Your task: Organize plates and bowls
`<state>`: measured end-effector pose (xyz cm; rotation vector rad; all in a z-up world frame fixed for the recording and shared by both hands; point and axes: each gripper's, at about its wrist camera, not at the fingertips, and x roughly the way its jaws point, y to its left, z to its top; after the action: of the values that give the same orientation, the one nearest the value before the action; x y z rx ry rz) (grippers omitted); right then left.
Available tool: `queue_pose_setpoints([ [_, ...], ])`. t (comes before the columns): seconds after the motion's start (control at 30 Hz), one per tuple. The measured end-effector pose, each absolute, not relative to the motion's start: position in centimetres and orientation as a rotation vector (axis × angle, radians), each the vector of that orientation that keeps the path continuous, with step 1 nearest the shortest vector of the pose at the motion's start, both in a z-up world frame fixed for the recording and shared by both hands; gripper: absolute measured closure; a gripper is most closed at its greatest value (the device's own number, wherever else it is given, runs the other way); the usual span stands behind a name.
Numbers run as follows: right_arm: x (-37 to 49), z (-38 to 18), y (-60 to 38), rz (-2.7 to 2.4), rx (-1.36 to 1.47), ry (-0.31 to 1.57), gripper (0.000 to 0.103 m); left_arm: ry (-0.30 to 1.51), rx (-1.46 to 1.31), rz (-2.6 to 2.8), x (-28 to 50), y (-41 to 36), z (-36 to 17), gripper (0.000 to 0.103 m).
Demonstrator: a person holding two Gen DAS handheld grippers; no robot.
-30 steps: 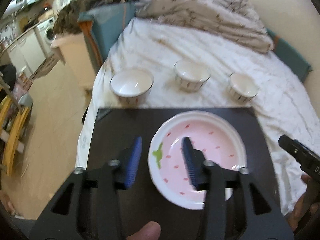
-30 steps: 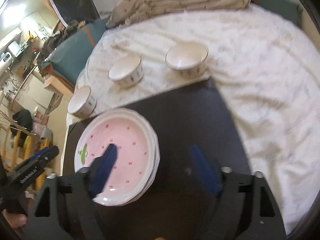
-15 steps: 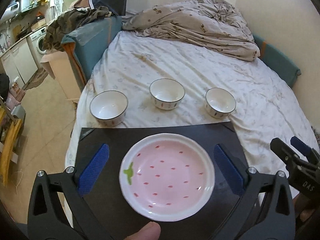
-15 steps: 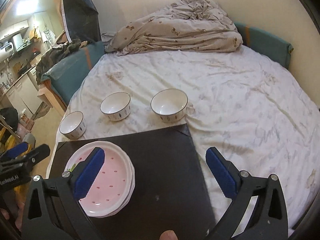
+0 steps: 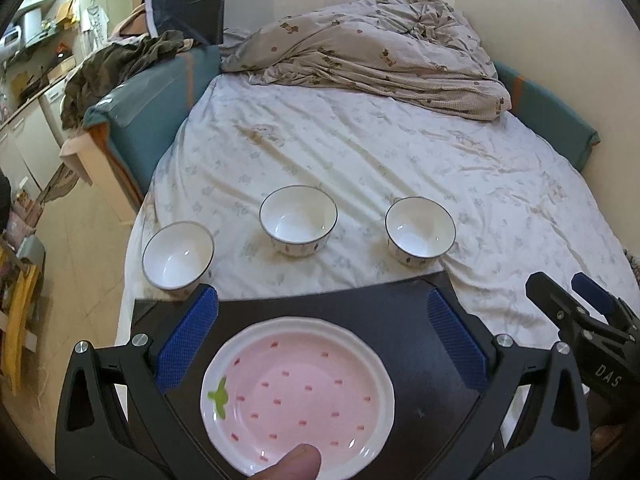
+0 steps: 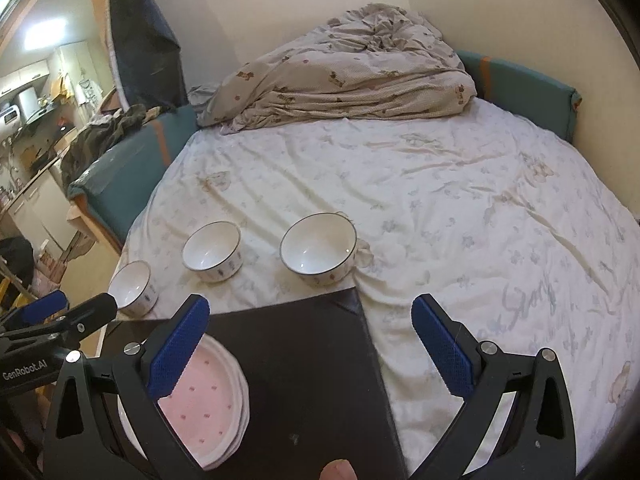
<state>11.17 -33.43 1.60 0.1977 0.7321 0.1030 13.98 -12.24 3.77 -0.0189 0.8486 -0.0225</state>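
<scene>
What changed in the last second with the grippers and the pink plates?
Both grippers' jaws have just been opening and now stand wide with nothing between them: the left gripper let go of the pink plate stack, and the right gripper spread too. Both drew back and up, so the view widened. The stack stayed on the black board; the three bowls stayed on the bed sheet.

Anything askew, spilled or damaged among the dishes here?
Nothing spilled or broken. The pink plates sit stacked on the dark board, edges slightly uneven. Three bowls stand upright and empty on the bedsheet, an odd, soft spot for crockery. Both grippers are open, holding nothing.
</scene>
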Motion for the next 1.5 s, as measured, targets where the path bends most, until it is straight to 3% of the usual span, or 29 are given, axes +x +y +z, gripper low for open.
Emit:
queue_pose_setpoints([
  [0.97,26.7,-7.1,-37.9,0.01,0.296,0.912,0.0,1.001,0.007,-0.099,28.1,-16.9,-5.8,0.001],
  [1.07,28.3,-8.9,-38.8,0.005,0.37,0.997,0.001,1.034,-0.042,-0.136,29.4,-17.2,-6.8,0.008],
  [1.13,29.1,-9.7,-39.1,0.037,0.428,1.028,0.012,1.066,-0.06,-0.147,30.2,-17.4,-7.7,0.017],
  [1.27,30.0,-10.9,-39.0,0.077,0.456,1.068,0.022,1.136,-0.111,-0.164,31.6,-17.8,-9.5,0.038],
  [1.5,30.7,-13.2,-39.0,0.096,0.493,1.143,0.065,1.217,-0.202,-0.204,33.0,-18.7,-11.5,0.075],
])
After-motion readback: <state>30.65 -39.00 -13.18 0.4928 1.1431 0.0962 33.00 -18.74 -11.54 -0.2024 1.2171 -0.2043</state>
